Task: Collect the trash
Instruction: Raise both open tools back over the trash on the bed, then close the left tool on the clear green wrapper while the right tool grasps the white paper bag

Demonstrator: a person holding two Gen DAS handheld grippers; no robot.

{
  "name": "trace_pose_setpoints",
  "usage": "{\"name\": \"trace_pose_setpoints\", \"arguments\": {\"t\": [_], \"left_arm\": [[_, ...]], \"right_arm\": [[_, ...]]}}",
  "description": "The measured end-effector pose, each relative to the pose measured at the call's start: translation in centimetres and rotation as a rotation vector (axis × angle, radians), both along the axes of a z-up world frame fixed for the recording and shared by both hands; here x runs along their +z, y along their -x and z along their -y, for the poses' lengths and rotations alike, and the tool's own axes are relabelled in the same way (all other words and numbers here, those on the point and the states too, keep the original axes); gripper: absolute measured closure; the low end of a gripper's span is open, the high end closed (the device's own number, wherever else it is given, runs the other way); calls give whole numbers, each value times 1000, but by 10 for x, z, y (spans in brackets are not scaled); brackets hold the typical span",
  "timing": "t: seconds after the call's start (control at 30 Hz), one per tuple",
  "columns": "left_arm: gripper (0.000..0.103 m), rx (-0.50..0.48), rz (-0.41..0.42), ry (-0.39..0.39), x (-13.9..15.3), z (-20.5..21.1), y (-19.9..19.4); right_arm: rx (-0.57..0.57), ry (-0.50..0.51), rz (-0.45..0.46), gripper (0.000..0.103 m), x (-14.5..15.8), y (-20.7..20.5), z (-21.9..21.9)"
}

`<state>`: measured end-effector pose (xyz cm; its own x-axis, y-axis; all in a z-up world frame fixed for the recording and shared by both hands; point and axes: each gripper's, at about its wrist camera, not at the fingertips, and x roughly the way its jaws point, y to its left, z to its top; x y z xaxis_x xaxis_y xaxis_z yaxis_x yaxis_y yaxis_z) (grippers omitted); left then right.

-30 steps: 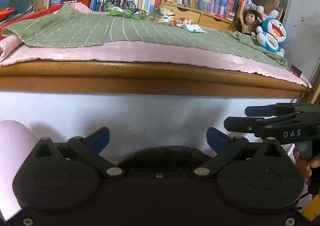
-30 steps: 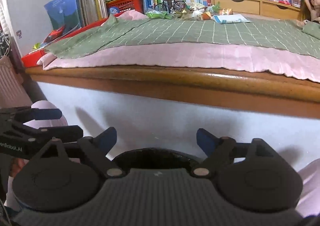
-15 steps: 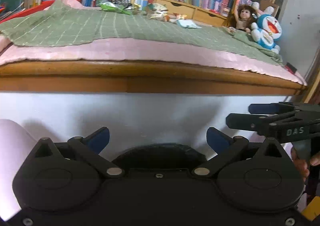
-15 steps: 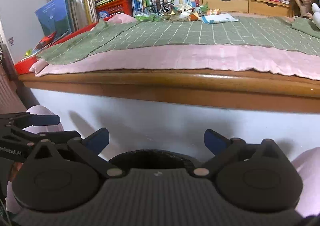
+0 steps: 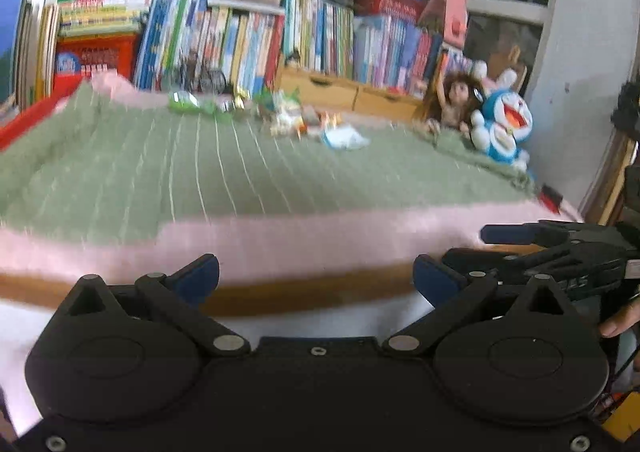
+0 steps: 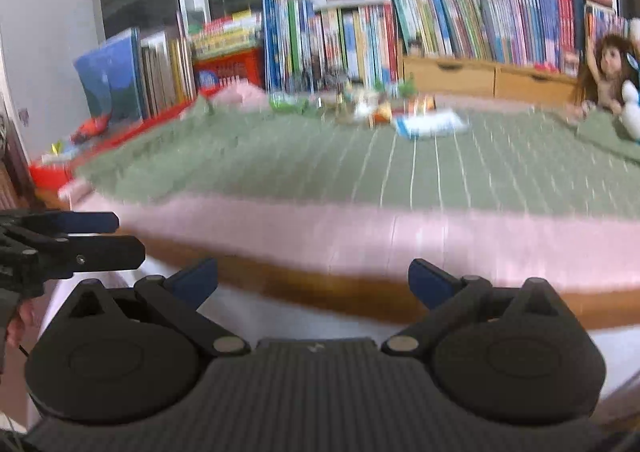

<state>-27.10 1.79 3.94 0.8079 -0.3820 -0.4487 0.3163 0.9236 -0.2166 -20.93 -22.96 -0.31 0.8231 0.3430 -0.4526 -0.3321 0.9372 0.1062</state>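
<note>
Several crumpled wrappers [image 5: 288,117] lie at the far side of the green blanket [image 5: 200,179], with a green wrapper [image 5: 186,103] to their left and a white-blue packet [image 5: 344,137] to their right. The right wrist view shows the same packet [image 6: 430,123] and green wrapper [image 6: 288,105]. My left gripper [image 5: 316,278] is open and empty, level with the bed's near edge and far from the trash. My right gripper [image 6: 312,280] is open and empty too, beside the left one. Both views are motion-blurred.
A wooden bed rail [image 5: 320,292] runs under the pink mattress edge [image 5: 320,240]. Books [image 5: 240,39], a red basket [image 5: 96,55] and wooden drawers [image 5: 352,95] line the back. A doll [image 5: 452,103] and a blue plush [image 5: 504,127] sit at the far right.
Both grippers have risen from below the bed rail, so the views now look over the blanket's top. Both stay open and empty.
</note>
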Motion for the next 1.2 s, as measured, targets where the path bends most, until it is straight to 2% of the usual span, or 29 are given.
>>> {"name": "trace_pose_setpoints", "arguments": {"t": [0.2,0.33,0.5,0.63,0.7,0.77,0.9,0.97,1.1,1.2], "left_arm": [[0,66,100,-27,40,-20,-47],[0,95,138,-26,64,-37,-92],[0,116,112,4,82,-50,-174],[0,167,38,27,83,-57,-251],[0,154,-17,42,76,-57,-280],[0,144,-76,106,66,-59,-311],[0,207,-236,252,38,-69,-374],[1,236,-289,281,26,-70,-402],[8,277,-352,325,2,-71,-450],[13,312,-383,401,-12,-72,-471]], "right_arm": [[0,-22,93,0,41,-34,6],[-26,-41,136,0,62,-63,9],[-8,-70,161,0,90,-117,12],[-26,-51,171,0,103,-172,7],[-21,-43,152,0,101,-203,4],[-5,-41,131,0,96,-228,-1],[8,-12,70,0,79,-284,-16],[12,9,48,0,70,-305,-24],[13,31,11,0,49,-337,-36],[28,11,-12,0,38,-352,-38]]}}
